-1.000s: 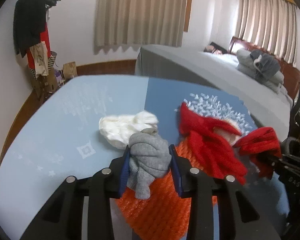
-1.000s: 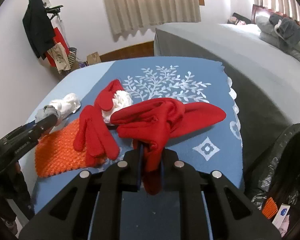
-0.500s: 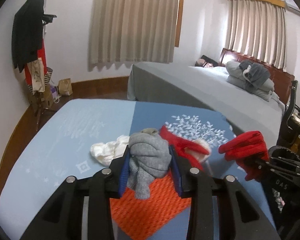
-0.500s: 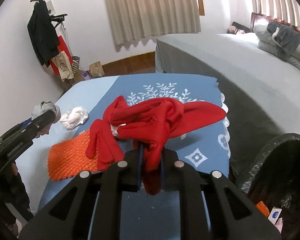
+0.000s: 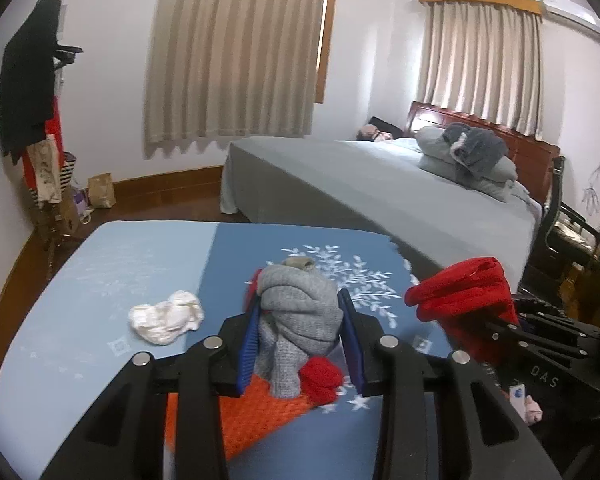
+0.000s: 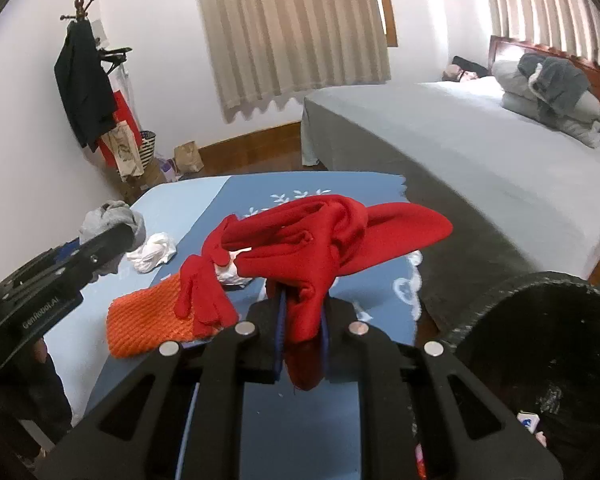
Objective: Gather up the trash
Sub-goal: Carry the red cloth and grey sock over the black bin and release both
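The grey knitted cloth (image 5: pixel 296 320) sits at the lower centre of the left wrist view, clamped between the blue-padded fingers (image 5: pixel 249 340) of the left gripper (image 5: pixel 300 336). Its bunched top rises above the fingertips and one end hangs down between them. In the right wrist view the same cloth (image 6: pixel 114 218) appears at the left edge, at the tip of the left gripper (image 6: pixel 108 240).

The red glove (image 6: pixel 324 248) occupies the centre of the right wrist view. The right gripper (image 6: pixel 302 320) is clenched on its lower part, and the rest fans out above the fingers. In the left wrist view this glove (image 5: pixel 460 292) appears at the right, carried by the right gripper (image 5: pixel 480 322).

On the blue tablecloth (image 6: pixel 332 420) below lie a second red glove (image 6: pixel 208 292), an orange knitted cloth (image 6: pixel 148 320) that the glove overlaps, and a crumpled white tissue (image 5: pixel 166 316) left of centre, apart from the orange cloth.

A black trash bin (image 6: pixel 540 360) fills the lower right of the right wrist view, just beside the table edge. Small items lie inside it.

Behind the table stands a grey bed (image 5: pixel 380 184) with pillows (image 5: pixel 460 160). A coat rack (image 6: pixel 86 80) stands at the upper left, and beige curtains (image 5: pixel 236 48) hang at the top.
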`<state>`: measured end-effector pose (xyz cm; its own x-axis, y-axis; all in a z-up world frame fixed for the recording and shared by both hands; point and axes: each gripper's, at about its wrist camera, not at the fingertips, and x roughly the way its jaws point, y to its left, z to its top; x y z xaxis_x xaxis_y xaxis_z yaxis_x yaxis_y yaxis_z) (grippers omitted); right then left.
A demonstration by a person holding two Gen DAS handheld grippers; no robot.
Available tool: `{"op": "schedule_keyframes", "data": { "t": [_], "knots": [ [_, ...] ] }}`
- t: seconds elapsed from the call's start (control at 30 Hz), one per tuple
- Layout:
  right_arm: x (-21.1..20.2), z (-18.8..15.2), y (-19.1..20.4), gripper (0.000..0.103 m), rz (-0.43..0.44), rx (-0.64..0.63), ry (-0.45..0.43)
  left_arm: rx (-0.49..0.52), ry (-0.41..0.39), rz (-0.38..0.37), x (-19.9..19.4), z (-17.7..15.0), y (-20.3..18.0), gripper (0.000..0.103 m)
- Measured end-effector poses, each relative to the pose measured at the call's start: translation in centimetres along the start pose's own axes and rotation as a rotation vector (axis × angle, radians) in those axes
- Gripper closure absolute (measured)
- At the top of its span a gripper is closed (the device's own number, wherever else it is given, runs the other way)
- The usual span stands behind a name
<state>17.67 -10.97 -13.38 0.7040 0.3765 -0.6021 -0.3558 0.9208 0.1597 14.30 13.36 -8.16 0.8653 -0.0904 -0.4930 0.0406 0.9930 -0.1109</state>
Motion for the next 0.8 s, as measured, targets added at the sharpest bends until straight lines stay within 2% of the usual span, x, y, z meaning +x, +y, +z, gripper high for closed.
{"op": "schedule_keyframes", "data": {
  "t": [0.3,0.8],
  "knots": [
    [-3.8,-0.8,-2.8,0.09,-0.051,0.031,-0.032,0.048,-0.006,-0.093,-0.4,0.0,-4.8,0.066],
    [-9.4,-4.1,-10.5,0.09,-0.224,0.13,-0.045,0.131,0.031,-0.279,0.7,-1.1,-14.5,0.066]
  ]
}}
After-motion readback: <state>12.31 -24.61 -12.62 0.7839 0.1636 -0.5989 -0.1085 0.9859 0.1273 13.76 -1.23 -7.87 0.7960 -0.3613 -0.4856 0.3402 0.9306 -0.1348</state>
